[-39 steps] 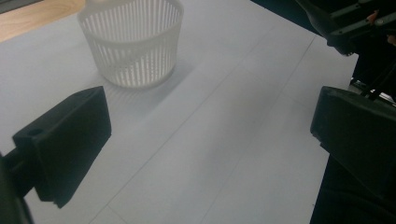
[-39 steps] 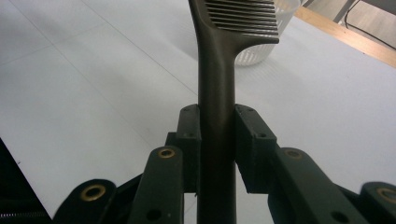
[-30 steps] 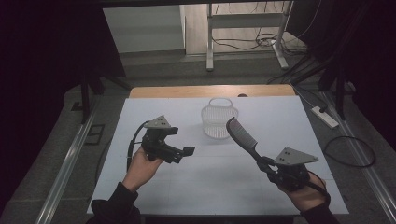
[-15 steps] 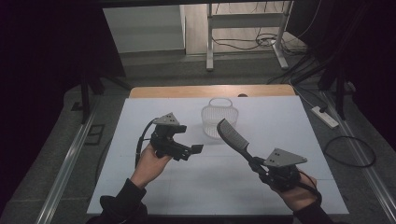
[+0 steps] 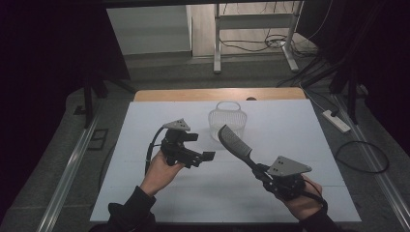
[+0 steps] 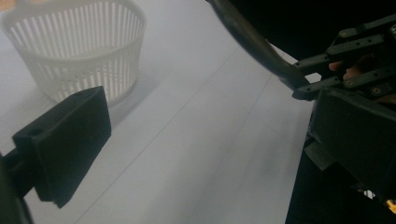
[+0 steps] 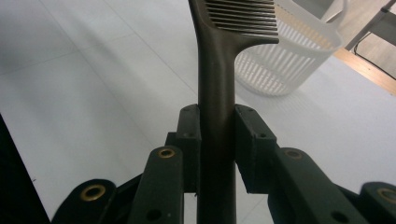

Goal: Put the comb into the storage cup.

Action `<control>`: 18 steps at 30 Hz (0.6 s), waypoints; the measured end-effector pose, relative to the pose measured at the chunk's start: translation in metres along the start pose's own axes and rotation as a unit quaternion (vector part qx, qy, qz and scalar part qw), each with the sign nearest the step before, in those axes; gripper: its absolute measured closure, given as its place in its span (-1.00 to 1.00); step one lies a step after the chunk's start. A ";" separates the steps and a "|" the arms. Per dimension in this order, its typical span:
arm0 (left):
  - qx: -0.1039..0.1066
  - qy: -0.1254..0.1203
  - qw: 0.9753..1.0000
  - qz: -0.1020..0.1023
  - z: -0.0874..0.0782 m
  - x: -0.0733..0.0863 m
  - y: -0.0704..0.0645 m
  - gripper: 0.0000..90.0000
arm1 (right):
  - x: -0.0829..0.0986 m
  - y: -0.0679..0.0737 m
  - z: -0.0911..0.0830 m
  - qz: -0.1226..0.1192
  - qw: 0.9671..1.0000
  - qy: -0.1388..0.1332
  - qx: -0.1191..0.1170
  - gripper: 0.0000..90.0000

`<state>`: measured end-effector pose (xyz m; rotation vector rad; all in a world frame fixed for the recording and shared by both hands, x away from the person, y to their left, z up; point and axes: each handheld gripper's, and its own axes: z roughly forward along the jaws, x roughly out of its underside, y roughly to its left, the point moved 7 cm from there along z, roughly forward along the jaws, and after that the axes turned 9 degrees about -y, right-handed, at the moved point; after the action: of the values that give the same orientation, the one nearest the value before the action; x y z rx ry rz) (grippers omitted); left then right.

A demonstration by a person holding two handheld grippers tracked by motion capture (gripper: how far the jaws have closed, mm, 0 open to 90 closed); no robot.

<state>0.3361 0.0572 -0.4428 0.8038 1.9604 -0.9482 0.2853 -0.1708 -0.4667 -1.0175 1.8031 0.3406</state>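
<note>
Comb (image 7: 215, 84) nearer basket (image 5: 225, 120), between fingers (image 7: 188, 140).

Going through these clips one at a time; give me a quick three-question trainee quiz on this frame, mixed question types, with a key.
1. True or false: the right tongs are shut on the handle of the black comb.
2. Multiple choice: the white slatted basket is
A. lying on its side
B. standing upright on the table
C. held in the left tongs
3. Fill in: the left tongs hold ____.

Key: 1 true; 2 B; 3 nothing. In the left gripper view one black jaw stands over bare table with no object against it.
</note>
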 end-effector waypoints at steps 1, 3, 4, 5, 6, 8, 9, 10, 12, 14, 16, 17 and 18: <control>0.004 0.002 1.000 0.000 0.000 0.000 -0.001 -1.00 | 0.000 0.001 0.001 -0.002 1.000 0.000 -0.002 0.62; 0.008 0.002 1.000 -0.001 0.001 0.000 -0.002 -1.00 | -0.001 0.004 0.002 -0.005 1.000 0.000 -0.004 0.62; 0.008 0.002 1.000 -0.001 0.001 0.000 -0.002 -1.00 | -0.001 0.006 0.002 -0.006 1.000 -0.001 -0.005 0.62; 0.012 0.003 1.000 -0.002 0.002 0.000 -0.003 -1.00 | -0.001 0.006 0.002 -0.006 1.000 -0.001 -0.005 0.62; 0.018 0.004 1.000 -0.004 0.003 0.000 -0.004 -1.00 | -0.002 0.008 0.003 -0.010 1.000 -0.003 -0.007 0.62; 0.023 0.006 1.000 -0.006 0.004 0.000 -0.005 -1.00 | -0.003 0.011 0.004 -0.012 1.000 -0.004 -0.009 0.62; 0.023 0.006 1.000 -0.006 0.004 0.000 -0.005 -1.00 | -0.003 0.011 0.004 -0.012 1.000 -0.004 -0.009 0.62; 0.028 0.007 1.000 -0.007 0.006 0.000 -0.006 -1.00 | -0.004 0.014 0.005 -0.018 1.000 -0.006 -0.011 0.62; 0.035 0.009 0.999 -0.009 0.008 0.001 -0.008 -1.00 | -0.005 0.017 0.006 -0.023 1.000 -0.008 -0.013 0.62; 0.036 0.010 0.999 -0.011 0.009 0.001 -0.008 -1.00 | -0.006 0.018 0.006 -0.024 1.000 -0.010 -0.013 0.62; 0.036 0.014 0.999 -0.015 0.011 0.001 -0.009 -1.00 | -0.007 0.020 0.007 -0.026 0.999 -0.013 -0.016 0.62; 0.038 0.015 0.999 -0.017 0.012 0.002 -0.010 -1.00 | -0.007 0.021 0.007 -0.027 0.999 -0.014 -0.017 0.62; 0.043 0.017 0.999 -0.019 0.014 0.002 -0.011 -1.00 | -0.008 0.023 0.007 -0.028 0.999 -0.016 -0.019 0.62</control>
<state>0.3316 0.0405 -0.4469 0.8396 1.9809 -1.0541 0.2734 -0.1483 -0.4677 -1.0810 1.7421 0.3566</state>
